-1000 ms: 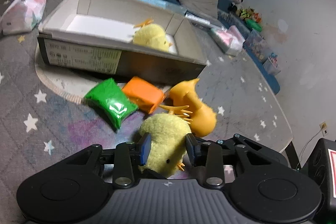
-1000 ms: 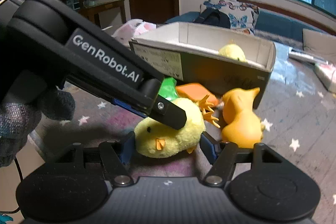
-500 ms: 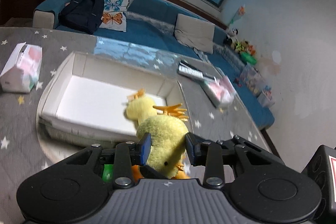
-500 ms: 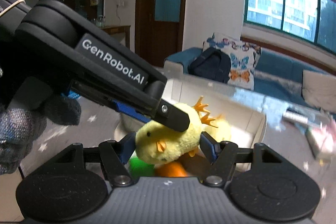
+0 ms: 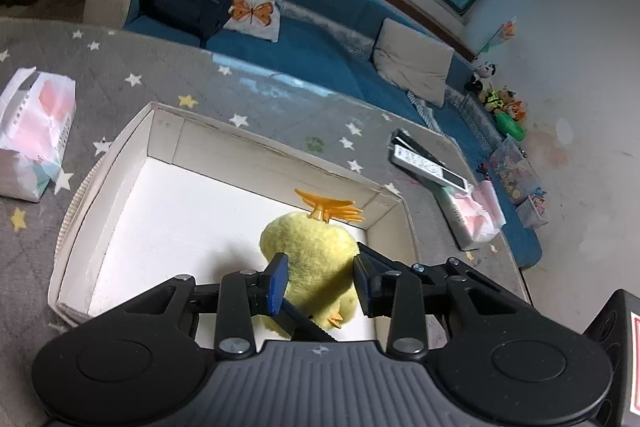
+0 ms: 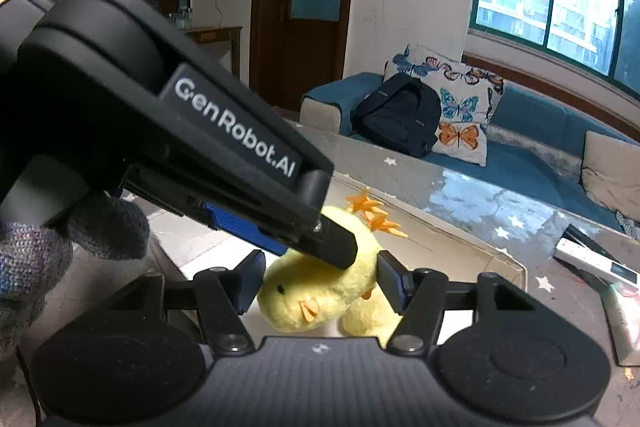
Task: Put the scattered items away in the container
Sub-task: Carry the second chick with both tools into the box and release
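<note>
Both grippers pinch one yellow plush chick [image 5: 310,259] crosswise, left gripper [image 5: 318,281] clamped, right gripper [image 6: 318,285] closing, directly above the open cardboard box [image 5: 160,131].

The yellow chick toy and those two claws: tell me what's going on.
A person holds a claw in each hand, and both grip one yellow plush chick above the open white box. The left claw pinches its body. The right claw has it between its pads, jaws closing. A second chick seems to lie in the box.
</note>
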`<state>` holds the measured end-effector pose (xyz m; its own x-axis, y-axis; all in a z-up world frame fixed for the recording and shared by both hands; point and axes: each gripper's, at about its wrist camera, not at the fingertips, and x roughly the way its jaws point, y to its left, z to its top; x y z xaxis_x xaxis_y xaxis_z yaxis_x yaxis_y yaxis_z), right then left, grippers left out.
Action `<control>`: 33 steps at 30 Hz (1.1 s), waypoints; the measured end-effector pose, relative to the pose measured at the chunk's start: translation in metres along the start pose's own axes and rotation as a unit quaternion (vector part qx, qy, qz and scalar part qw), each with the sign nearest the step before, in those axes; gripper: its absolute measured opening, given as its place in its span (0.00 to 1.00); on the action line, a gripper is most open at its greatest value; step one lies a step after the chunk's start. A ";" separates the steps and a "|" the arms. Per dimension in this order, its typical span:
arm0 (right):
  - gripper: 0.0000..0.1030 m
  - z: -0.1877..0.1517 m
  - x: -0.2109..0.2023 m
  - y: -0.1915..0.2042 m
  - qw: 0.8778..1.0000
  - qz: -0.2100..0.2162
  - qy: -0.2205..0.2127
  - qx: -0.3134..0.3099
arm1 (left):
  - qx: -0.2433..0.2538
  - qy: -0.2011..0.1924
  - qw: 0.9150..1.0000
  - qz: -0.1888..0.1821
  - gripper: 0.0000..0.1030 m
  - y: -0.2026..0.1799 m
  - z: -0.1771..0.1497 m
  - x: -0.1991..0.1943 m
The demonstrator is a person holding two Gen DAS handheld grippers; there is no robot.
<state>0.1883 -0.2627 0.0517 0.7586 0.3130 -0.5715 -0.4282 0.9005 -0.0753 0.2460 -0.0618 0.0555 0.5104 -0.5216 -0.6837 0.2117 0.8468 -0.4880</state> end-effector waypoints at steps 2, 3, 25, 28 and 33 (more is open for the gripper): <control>0.60 0.000 0.009 -0.001 1.000 0.000 0.010 -0.004 | -0.009 0.005 1.000 0.002 0.37 0.006 0.003 0.008; 0.60 0.000 0.014 0.000 1.000 -0.001 0.014 -0.008 | -0.010 0.006 1.000 0.006 0.37 0.008 0.003 0.011; 0.59 0.002 0.063 0.006 0.998 0.009 0.065 -0.015 | -0.042 0.030 0.999 0.009 0.36 0.037 0.012 0.042; 0.59 0.004 0.066 0.008 0.997 0.004 0.069 -0.019 | -0.038 0.033 0.999 0.012 0.36 0.036 0.012 0.045; 0.59 0.005 0.066 0.008 0.997 0.004 0.071 -0.013 | -0.036 0.030 0.999 0.015 0.37 0.034 0.012 0.045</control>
<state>0.2374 -0.2335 0.0173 0.6789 0.2736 -0.6813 -0.4489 0.8890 -0.0903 0.2859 -0.0547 0.0148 0.4638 -0.5038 -0.7288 0.1356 0.8533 -0.5035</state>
